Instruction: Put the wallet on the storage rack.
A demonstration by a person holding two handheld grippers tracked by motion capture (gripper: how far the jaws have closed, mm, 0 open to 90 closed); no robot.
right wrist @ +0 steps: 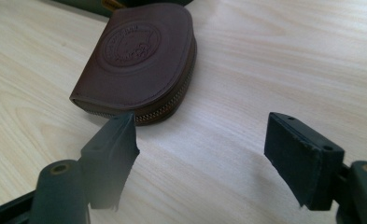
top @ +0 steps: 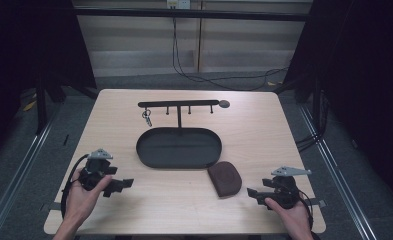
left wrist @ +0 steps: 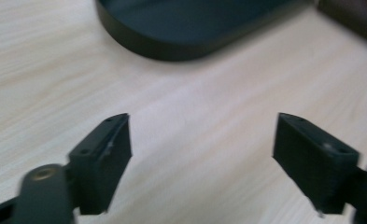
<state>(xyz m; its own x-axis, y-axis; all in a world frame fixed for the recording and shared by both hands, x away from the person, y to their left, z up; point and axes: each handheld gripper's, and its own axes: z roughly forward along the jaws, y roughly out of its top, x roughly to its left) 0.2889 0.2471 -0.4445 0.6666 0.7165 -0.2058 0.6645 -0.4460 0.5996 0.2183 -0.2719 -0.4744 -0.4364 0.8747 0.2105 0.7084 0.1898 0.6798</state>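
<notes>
On the table (top: 134, 200), a black oval tray (top: 178, 147) sits mid-surface under a hook rack (top: 179, 104) with keys (top: 147, 118) hanging at its left end. A brown zip pouch (top: 224, 178) lies just beside the tray's right end. Near the front-left corner, the left gripper (top: 121, 185) has its jaws spread wide with nothing between them. Near the front right, the right gripper (top: 252, 194) is likewise wide apart and empty, with the pouch (right wrist: 139, 60) just ahead of its left jaw.
</notes>
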